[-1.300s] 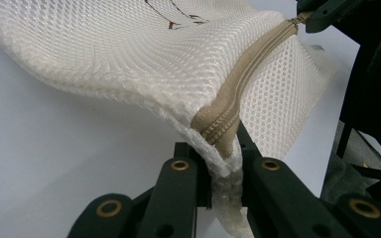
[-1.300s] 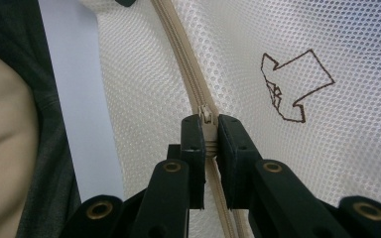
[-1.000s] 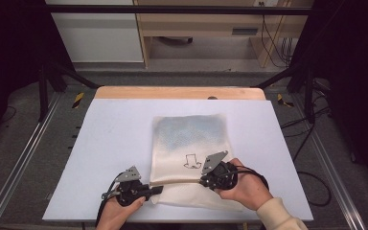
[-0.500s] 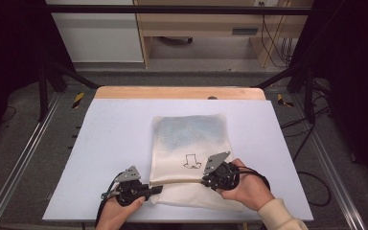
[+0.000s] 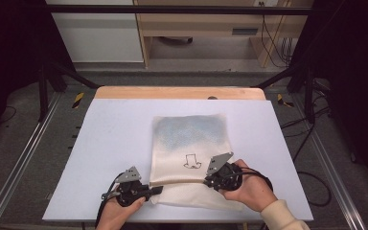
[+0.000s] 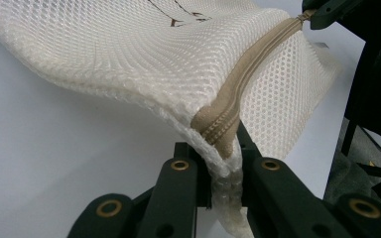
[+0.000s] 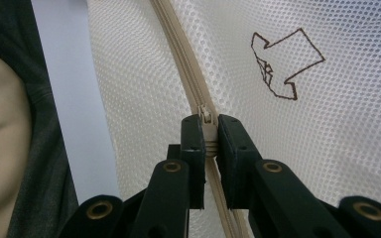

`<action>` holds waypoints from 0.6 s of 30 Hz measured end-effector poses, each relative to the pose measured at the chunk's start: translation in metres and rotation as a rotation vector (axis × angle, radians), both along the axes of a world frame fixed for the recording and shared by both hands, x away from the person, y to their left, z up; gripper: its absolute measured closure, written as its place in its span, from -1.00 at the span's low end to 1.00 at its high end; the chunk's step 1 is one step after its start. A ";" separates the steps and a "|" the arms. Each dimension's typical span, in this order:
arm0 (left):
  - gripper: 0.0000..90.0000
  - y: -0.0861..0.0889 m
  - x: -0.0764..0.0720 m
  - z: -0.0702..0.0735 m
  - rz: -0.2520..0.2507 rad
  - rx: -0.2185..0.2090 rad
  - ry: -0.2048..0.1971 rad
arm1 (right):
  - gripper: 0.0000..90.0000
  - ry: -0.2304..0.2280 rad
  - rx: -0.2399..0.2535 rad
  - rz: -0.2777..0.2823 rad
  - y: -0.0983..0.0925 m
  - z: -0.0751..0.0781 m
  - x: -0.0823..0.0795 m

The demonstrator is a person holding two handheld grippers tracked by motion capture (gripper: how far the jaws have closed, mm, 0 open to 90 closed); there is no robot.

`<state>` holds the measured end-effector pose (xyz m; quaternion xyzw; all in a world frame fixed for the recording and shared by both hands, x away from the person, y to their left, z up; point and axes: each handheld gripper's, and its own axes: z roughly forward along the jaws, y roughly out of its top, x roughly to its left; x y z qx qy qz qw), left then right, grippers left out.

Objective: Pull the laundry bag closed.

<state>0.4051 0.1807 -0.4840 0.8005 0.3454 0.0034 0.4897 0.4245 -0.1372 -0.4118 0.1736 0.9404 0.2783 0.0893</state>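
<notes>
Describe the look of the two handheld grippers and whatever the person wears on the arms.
Both the left gripper and the right gripper are black, each topped by a grey three-cornered plate, with brass-coloured rivets on the jaws and a black cable trailing. A cream sleeve covers the right forearm.

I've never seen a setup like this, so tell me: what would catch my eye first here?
A white mesh bag with a small arrow drawing lies in the middle of the pale table. At its near end, a person's left gripper pinches the bag's corner where the tan zipper ends, while the right gripper clamps the zipper pull.
</notes>
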 end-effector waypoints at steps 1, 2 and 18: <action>0.87 0.000 0.000 0.000 0.001 0.000 0.000 | 0.83 -0.002 0.001 0.002 -0.001 0.000 0.000; 0.87 0.000 0.000 0.000 0.000 0.000 0.000 | 0.83 -0.002 0.004 -0.003 -0.001 0.000 0.000; 0.87 0.000 0.000 0.000 0.001 0.001 0.002 | 0.83 0.001 0.006 -0.012 -0.008 -0.002 -0.002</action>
